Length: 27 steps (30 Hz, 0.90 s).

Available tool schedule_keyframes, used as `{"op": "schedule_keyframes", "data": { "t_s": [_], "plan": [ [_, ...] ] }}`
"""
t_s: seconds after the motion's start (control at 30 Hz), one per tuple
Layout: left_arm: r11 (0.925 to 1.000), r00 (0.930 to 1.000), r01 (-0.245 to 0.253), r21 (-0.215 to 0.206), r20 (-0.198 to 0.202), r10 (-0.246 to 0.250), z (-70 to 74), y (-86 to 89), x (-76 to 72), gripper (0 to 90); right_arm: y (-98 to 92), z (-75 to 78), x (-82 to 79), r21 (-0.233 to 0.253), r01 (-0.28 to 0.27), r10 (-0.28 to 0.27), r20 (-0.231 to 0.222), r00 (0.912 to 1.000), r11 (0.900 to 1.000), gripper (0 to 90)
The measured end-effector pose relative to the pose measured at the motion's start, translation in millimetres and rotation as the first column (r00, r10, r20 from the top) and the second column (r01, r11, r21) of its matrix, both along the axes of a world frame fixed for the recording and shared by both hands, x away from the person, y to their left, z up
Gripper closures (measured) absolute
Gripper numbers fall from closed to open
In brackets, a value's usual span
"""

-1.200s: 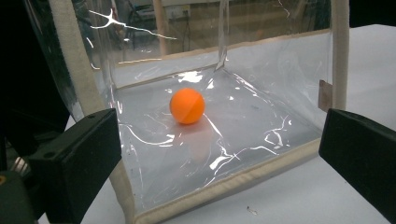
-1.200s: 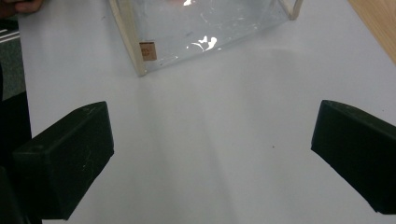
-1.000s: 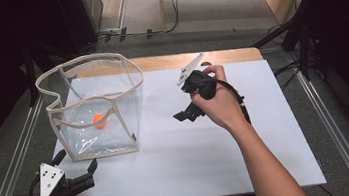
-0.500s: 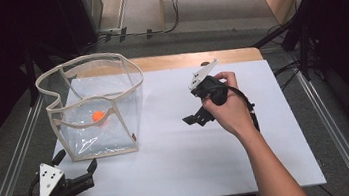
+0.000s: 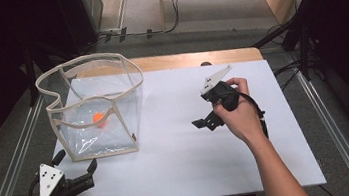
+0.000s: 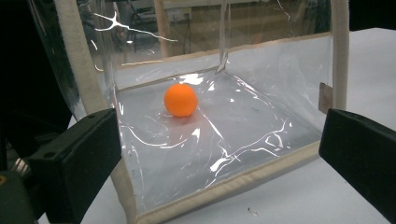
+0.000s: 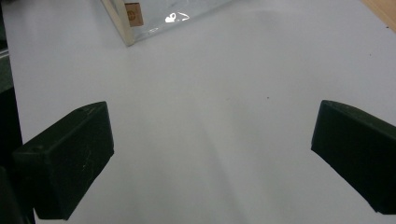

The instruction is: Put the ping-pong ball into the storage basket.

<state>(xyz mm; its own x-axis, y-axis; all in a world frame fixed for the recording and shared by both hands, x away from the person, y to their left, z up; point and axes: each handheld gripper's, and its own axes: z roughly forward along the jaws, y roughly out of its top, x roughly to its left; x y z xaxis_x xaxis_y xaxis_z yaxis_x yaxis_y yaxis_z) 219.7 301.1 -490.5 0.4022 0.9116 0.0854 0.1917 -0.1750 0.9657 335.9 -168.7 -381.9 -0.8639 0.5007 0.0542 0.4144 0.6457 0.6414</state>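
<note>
A clear plastic bag (image 5: 85, 63) with beige trim stands open at the far left of the white table. An orange ball (image 5: 98, 118) lies on its floor. My left gripper (image 5: 77, 160) rests near the front left corner, just in front of the bag, open and empty. In the left gripper view the ball (image 6: 180, 99) shows through the bag's clear wall (image 6: 224, 184), between the wide-apart jaws of the left gripper (image 6: 219, 154). My right gripper (image 5: 204, 114) hovers over the table's middle right, open and empty. The right gripper (image 7: 210, 158) looks down at bare table, with the bag's corner (image 7: 122, 23) farther off.
The white table sheet (image 5: 181, 167) lies over a wooden top (image 5: 183, 60) that shows at the far edge. Metal rails (image 5: 329, 124) run along both sides. Dark stands and cables (image 5: 300, 27) crowd the floor beyond the far right corner.
My right gripper has drifted right and slightly nearer to the person, away from the bag. The left gripper, the bag and the ball have stayed put.
</note>
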Motion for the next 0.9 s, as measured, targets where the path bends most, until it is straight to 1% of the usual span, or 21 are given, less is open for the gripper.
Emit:
{"op": "schedule_keyframes", "data": {
  "t_s": [0.17,0.33,0.4,0.67,0.9],
  "plan": [
    [1.0,1.0,0.001,0.0,0.0,-0.001,-0.1,0.0,-0.1,0.0,-5.2,-6.3,-4.4,0.007,0.01,-0.01,-0.004,0.9999,1.0,0.0],
    [1.0,1.0,0.001,0.0,-0.001,-0.001,-0.1,0.0,0.1,0.0,-10.9,-14.0,-7.2,0.003,0.025,-0.025,-0.011,0.9996,1.0,0.0],
    [1.0,1.0,0.0,0.0,0.0,0.0,-0.1,-0.3,0.0,0.0,-14.0,-15.7,-8.4,-0.001,0.029,-0.029,-0.008,0.9996,1.0,0.0],
    [1.0,1.0,-0.001,0.001,-0.001,0.001,-0.1,-0.5,0.0,0.0,-25.6,-20.4,-14.4,0.013,0.054,-0.054,-0.002,0.9985,0.998,0.0],
    [1.0,1.0,-0.001,0.001,0.0,0.001,-0.2,-0.5,0.1,0.0,-36.0,-30.8,-19.4,0.028,0.081,-0.08,-0.007,0.9967,0.996,0.0]
  ]
}}
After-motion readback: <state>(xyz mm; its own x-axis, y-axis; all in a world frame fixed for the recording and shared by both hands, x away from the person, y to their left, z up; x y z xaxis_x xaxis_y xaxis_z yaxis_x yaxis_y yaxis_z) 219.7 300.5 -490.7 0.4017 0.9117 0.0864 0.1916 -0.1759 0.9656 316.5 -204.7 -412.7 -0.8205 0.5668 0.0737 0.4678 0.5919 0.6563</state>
